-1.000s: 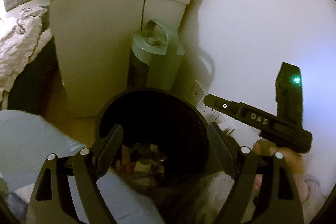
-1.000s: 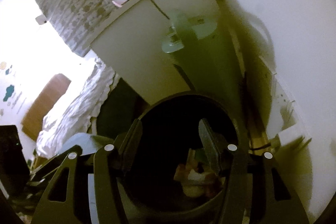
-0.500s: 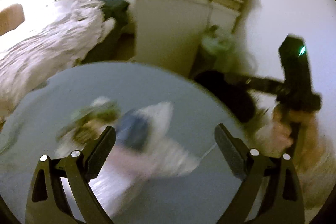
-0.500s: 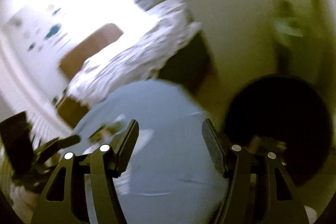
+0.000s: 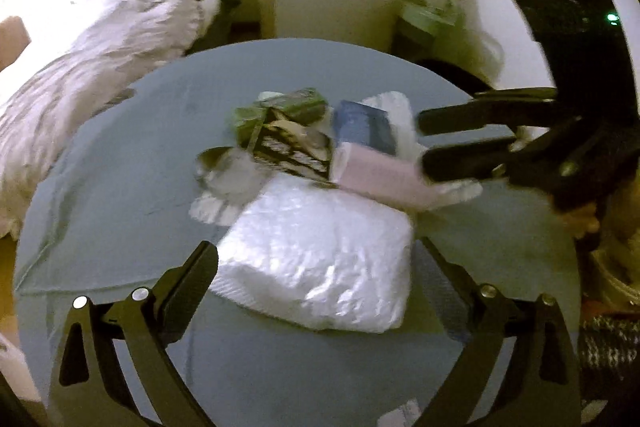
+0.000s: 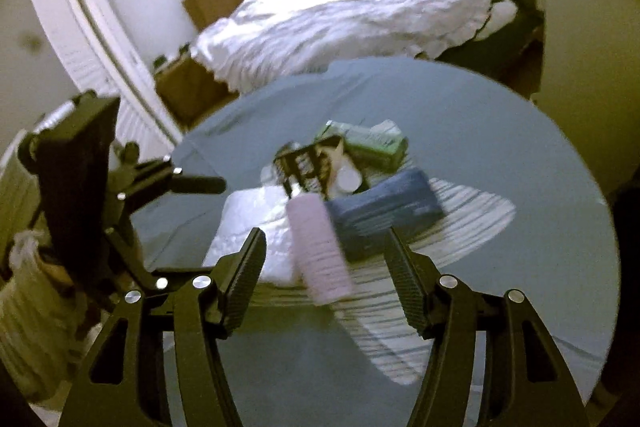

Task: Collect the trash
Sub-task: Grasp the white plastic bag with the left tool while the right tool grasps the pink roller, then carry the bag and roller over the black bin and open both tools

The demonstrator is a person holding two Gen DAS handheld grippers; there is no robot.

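Grey-blue cloth covered the round table (image 5: 120, 187), and the trash lay heaped near its middle rather than at any edge. A white crinkled plastic packet (image 5: 320, 259) sat nearest the left gripper (image 5: 316, 267); its jaws had just been opening and stood spread wide to either side of the packet without pressing on it. That spread looked chosen to take the packet's full width.

Behind the packet, toward the table's far edge, lay a black box with white printed stripes (image 5: 292, 147), a green carton (image 5: 280, 107) and a clear crumpled wrapper (image 5: 224, 171). A dark blue box (image 6: 384, 203) rested on a white striped sheet (image 6: 452, 223), touching a pale pink rectangular pack (image 6: 320, 247) that leaned across the pile.

The right gripper (image 6: 324, 259) hung above the pink pack with its jaws partly apart and nothing pinched; the pack showed between them, but whether the pads had come level with it could not be told through the blur. From the left wrist view the gripper's fingers reached in from the right-hand side, close to the pink pack's end.

My judgement is that each hand was lining up on its own piece, so that two items could be lifted together. Nothing on the table was yet held.

A rumpled white duvet (image 6: 340, 23) lay on the bed beyond the table's far edge.
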